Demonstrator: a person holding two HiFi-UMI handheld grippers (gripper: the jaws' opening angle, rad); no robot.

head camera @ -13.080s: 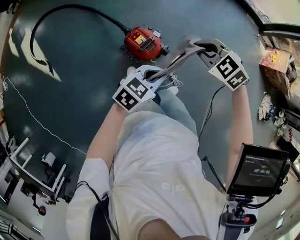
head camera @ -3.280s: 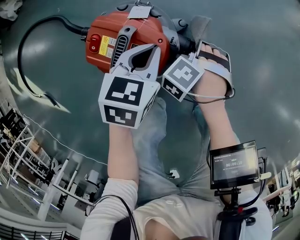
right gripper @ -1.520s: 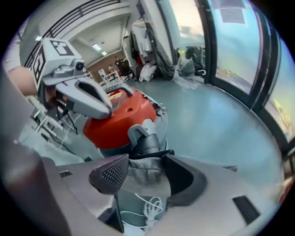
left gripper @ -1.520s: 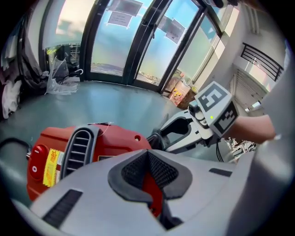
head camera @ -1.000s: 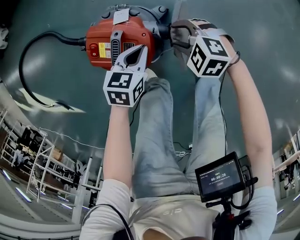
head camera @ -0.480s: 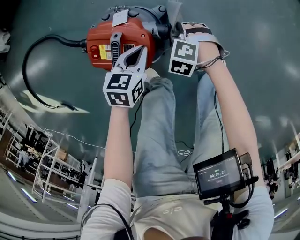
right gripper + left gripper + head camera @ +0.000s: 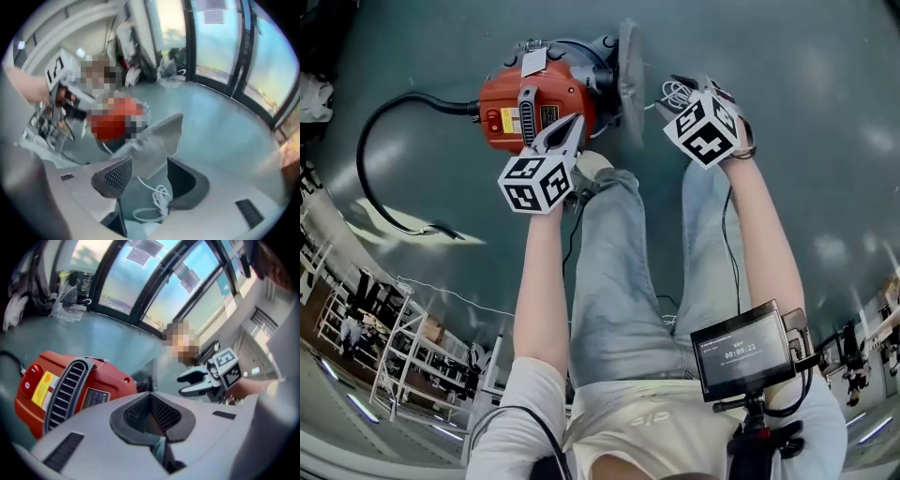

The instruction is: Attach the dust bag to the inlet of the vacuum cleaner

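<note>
A red vacuum cleaner (image 7: 534,103) lies on the floor with its black hose (image 7: 403,98) curving off to the left. The grey dust bag (image 7: 628,75) stands edge-on at the black inlet on the vacuum's right end. It also shows in the right gripper view as the dust bag (image 7: 159,136). My left gripper (image 7: 570,127) is shut on nothing, its tips over the vacuum's red body (image 7: 61,385). My right gripper (image 7: 682,89) is to the right of the bag. Its jaws (image 7: 150,176) stand apart, with the bag's loose end and a white string (image 7: 157,197) lying between them.
The person's jeans-clad legs (image 7: 609,281) and a shoe (image 7: 591,167) are just below the vacuum. A small monitor (image 7: 741,352) hangs at the waist on the right. Metal racks (image 7: 394,356) stand at the lower left. Tall windows and some bags (image 7: 65,310) line the far wall.
The right gripper has rolled and moved right, away from the inlet, trailing the string. The bag now stands edge-on at the inlet. The left gripper stays shut over the vacuum.
</note>
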